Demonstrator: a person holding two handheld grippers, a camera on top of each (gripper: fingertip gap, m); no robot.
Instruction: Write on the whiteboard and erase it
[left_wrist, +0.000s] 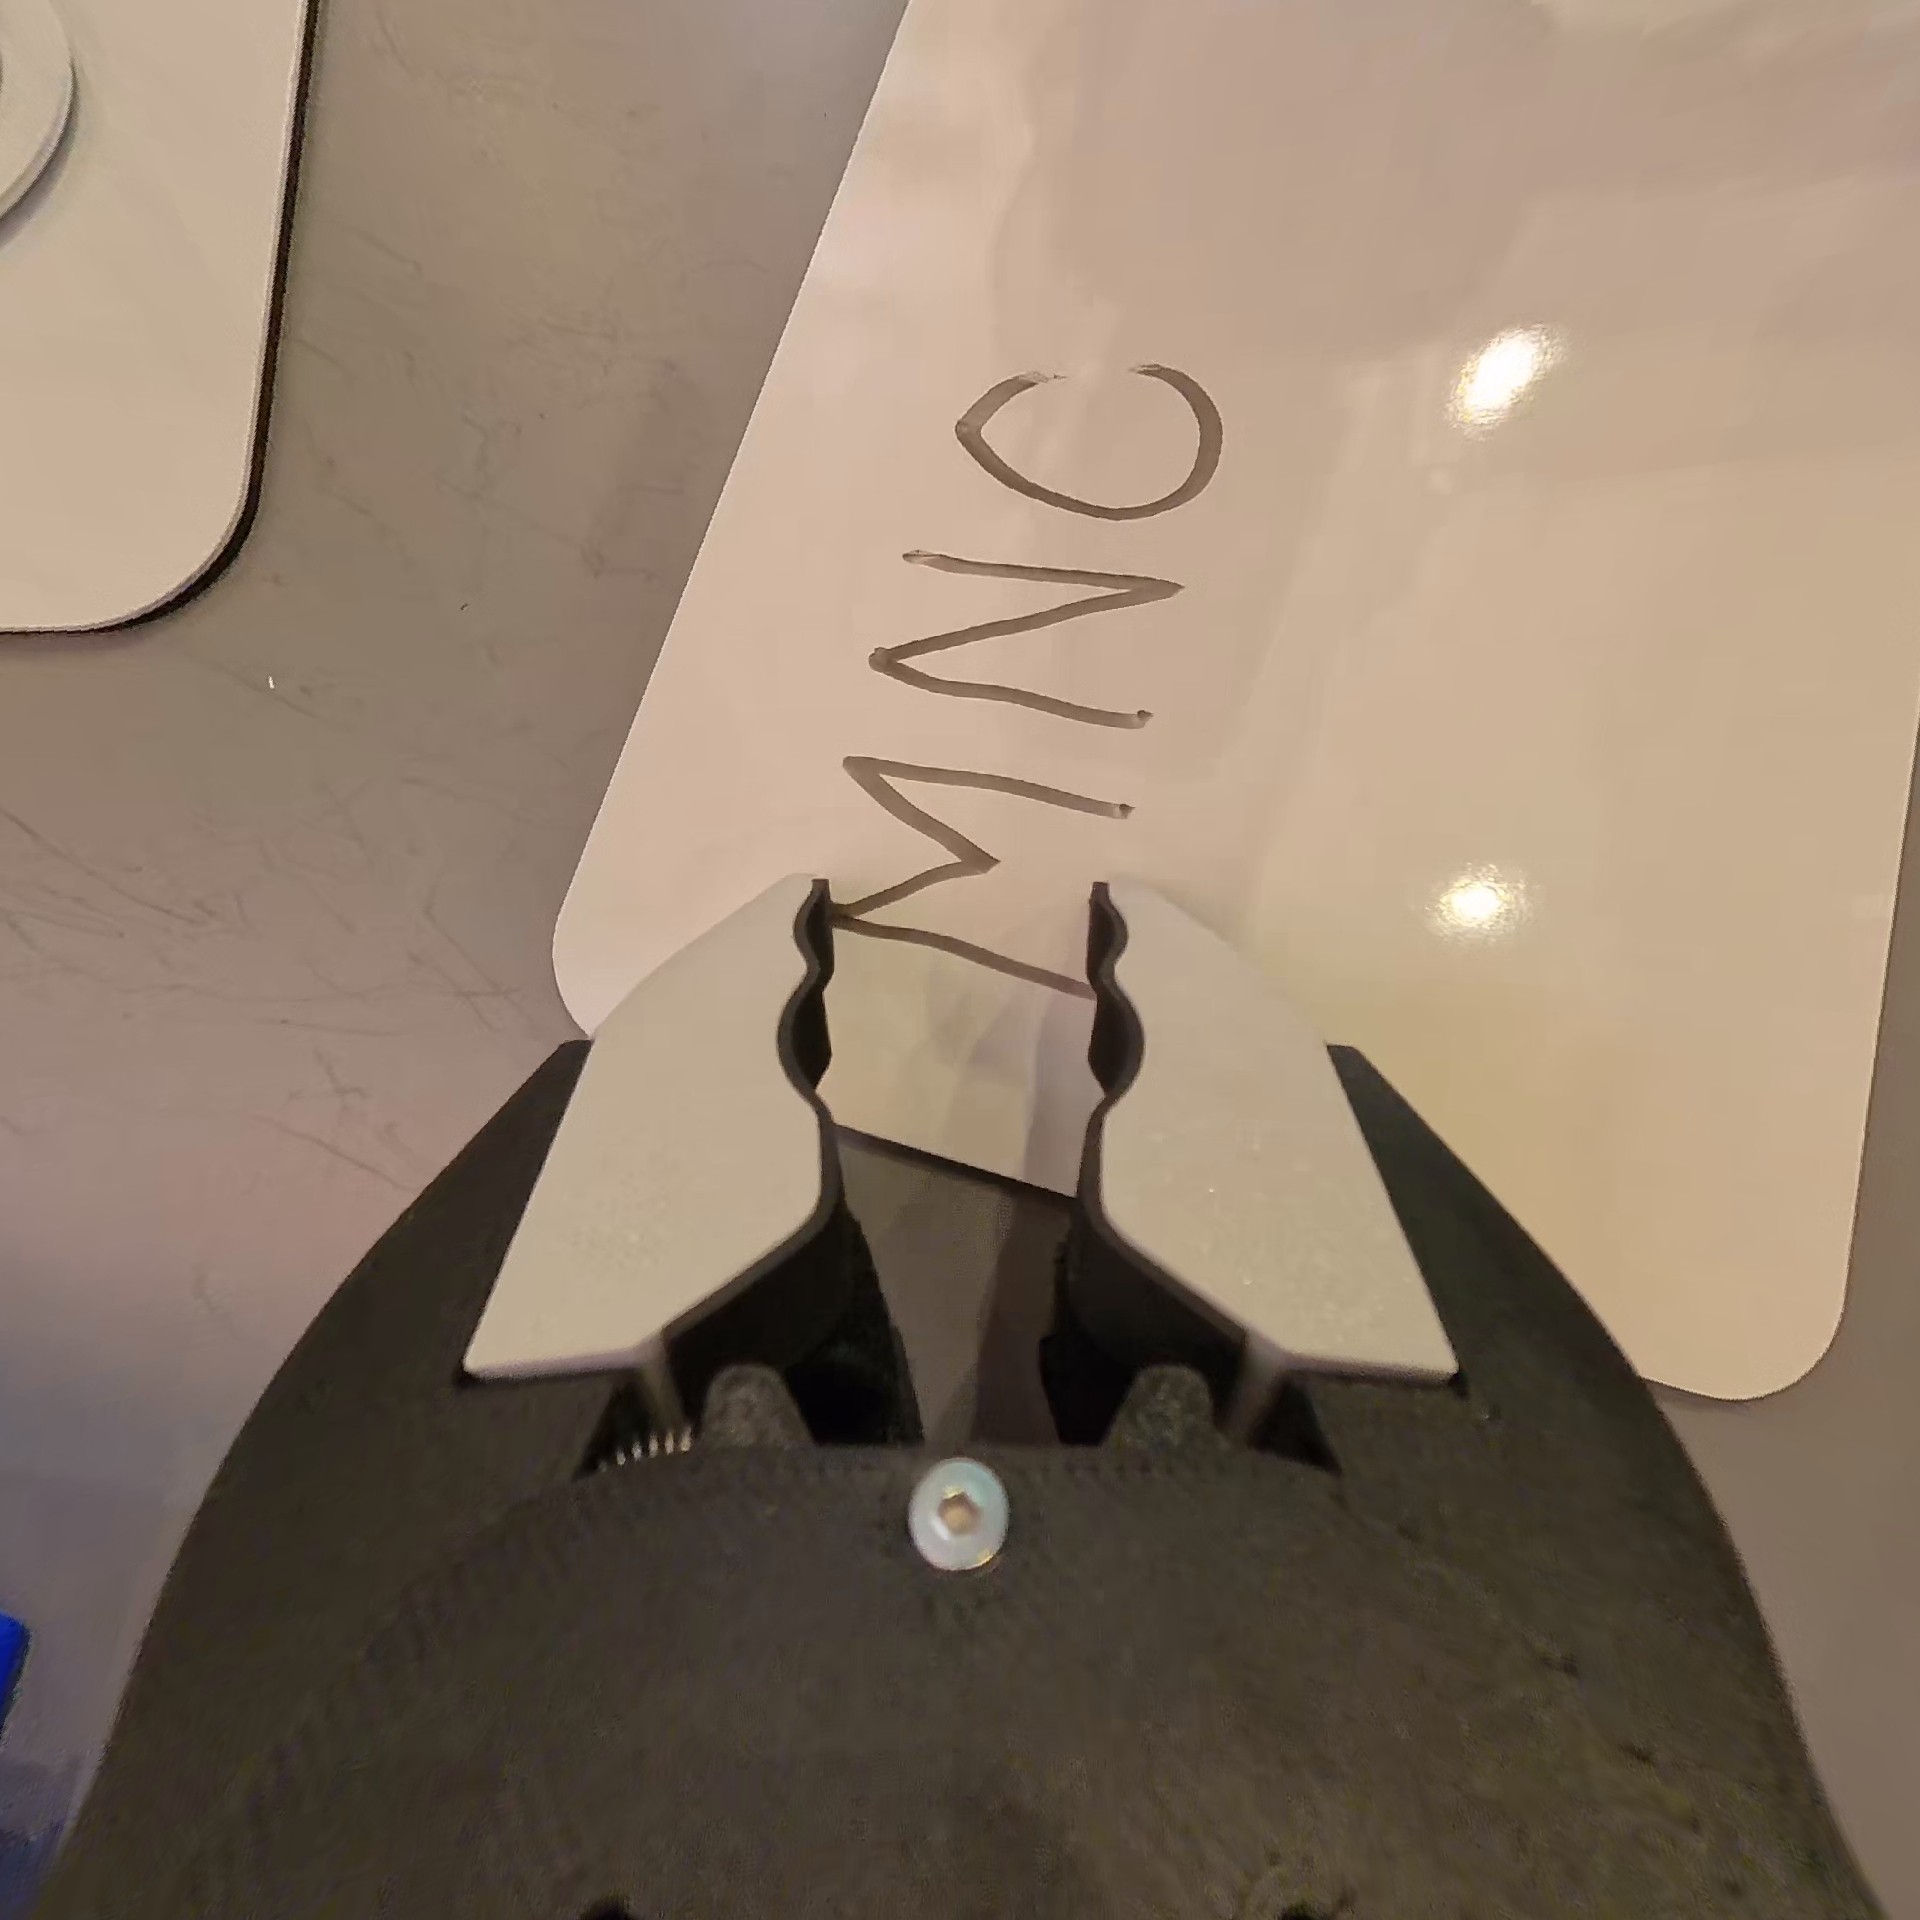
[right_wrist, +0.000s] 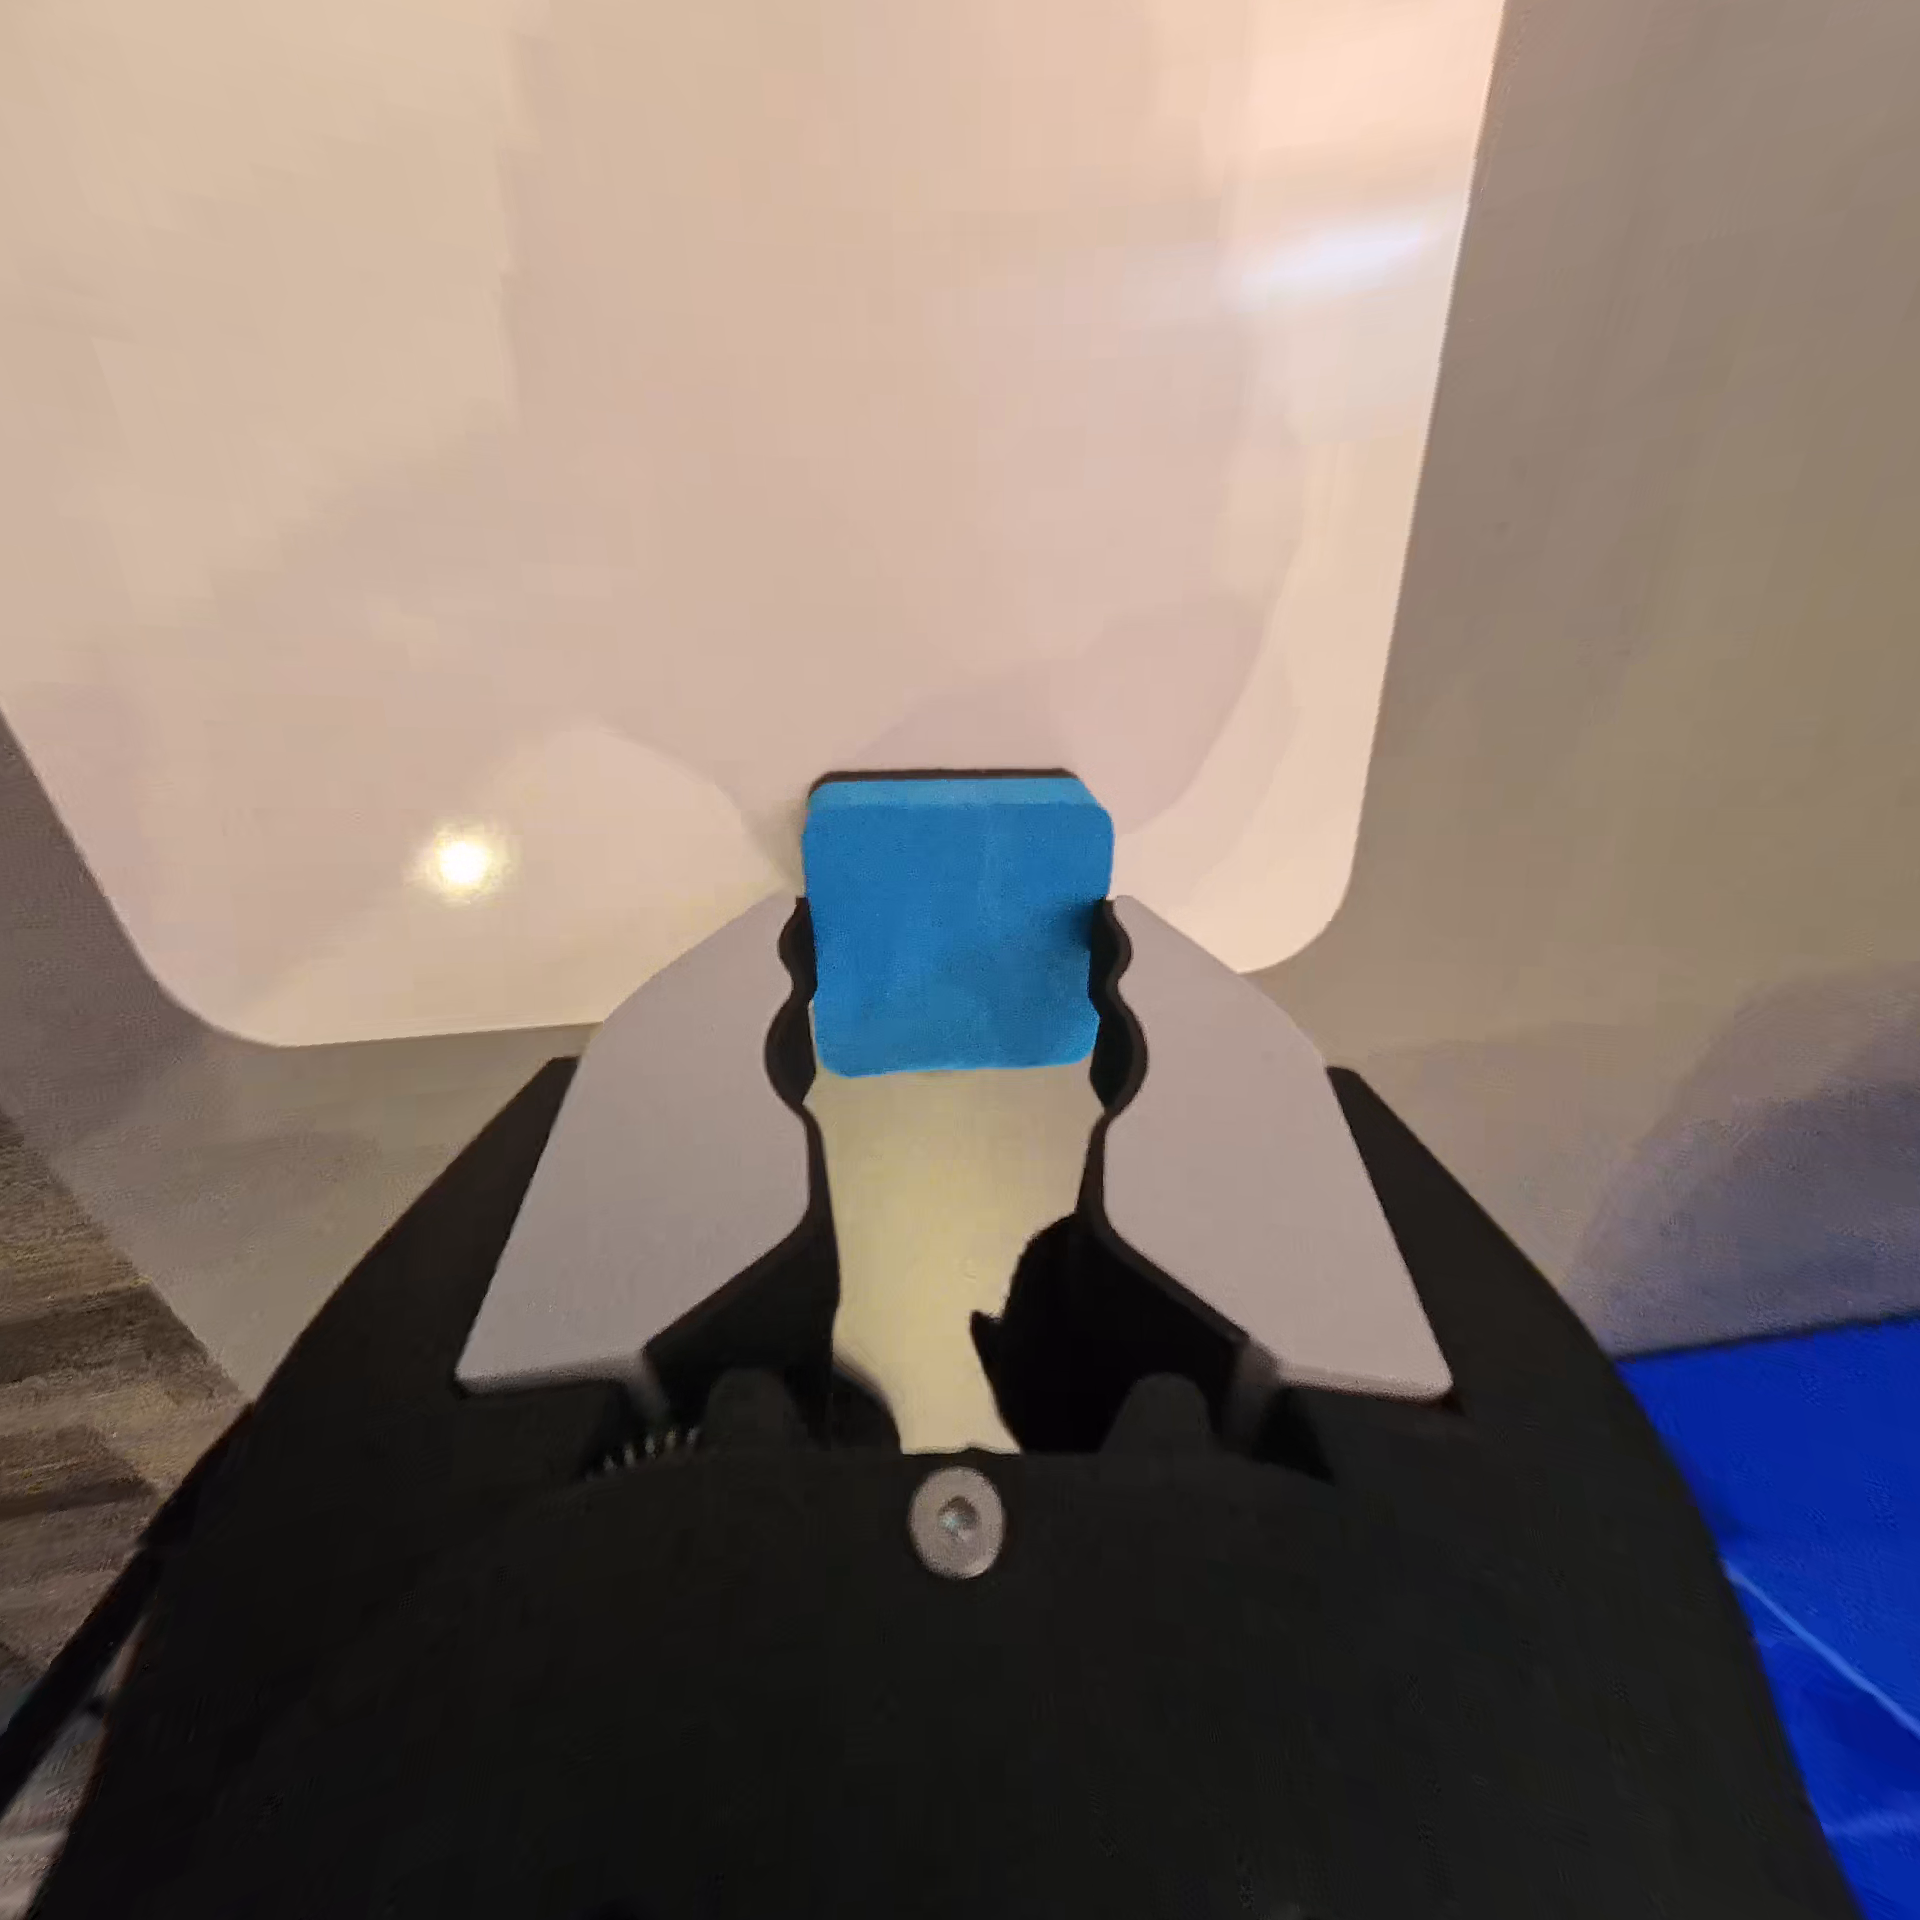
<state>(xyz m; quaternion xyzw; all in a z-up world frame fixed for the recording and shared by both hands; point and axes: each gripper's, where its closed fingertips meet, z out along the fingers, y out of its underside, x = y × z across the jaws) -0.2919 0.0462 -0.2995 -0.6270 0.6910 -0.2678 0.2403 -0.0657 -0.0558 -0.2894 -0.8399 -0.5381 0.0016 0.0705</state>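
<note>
On whiteboard (left_wrist: 1351, 623): dark handwritten letters (left_wrist: 1039, 644).

The whiteboard (left_wrist: 1455, 727) is a thin, glossy white sheet with rounded corners, lying flat on a grey surface. In the left wrist view it runs aslant from 6 o'clock up toward 1 o'clock, and dark hand-drawn marker strokes (left_wrist: 1039, 665) stand in a column near its 9 o'clock edge. The eraser (right_wrist: 951, 930) is a small, square blue foam block with a black underside, resting on the board's near edge toward 6 o'clock.
</note>
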